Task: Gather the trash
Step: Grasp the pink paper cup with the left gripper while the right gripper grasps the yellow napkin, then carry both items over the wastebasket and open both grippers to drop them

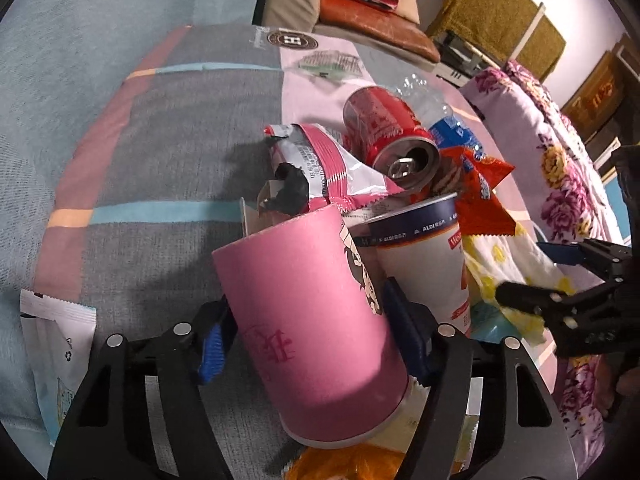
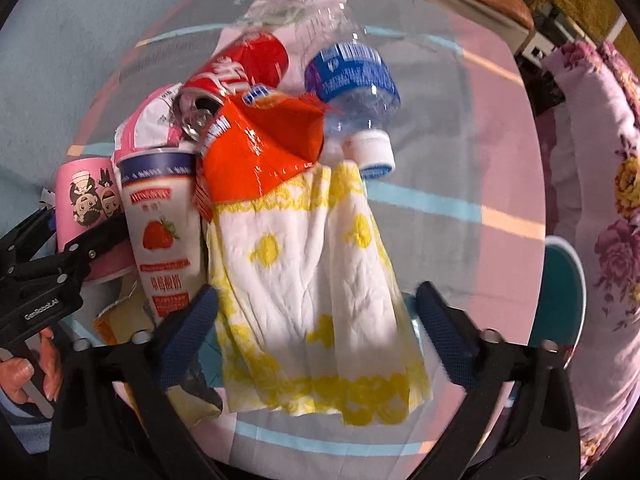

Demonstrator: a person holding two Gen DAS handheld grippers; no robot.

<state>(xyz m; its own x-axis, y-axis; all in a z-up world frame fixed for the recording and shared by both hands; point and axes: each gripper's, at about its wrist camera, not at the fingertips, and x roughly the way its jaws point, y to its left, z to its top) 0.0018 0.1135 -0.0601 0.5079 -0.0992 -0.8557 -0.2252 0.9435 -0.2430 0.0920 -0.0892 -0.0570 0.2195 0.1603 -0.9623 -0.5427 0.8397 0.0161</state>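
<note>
While gripped, pink cup [image 1: 316, 328] tilts, mouth toward camera.

Can [image 1: 384, 128] lies behind the cup [image 1: 312, 300], seemingly atop wrappers [image 1: 332, 168].

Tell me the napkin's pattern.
White napkin with yellow print and border, clearest in the right wrist view.

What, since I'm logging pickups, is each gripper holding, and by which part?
The left gripper clamps the pink cup across its side wall, mid-height. The right gripper straddles the yellow-patterned napkin without pinching it.
</note>
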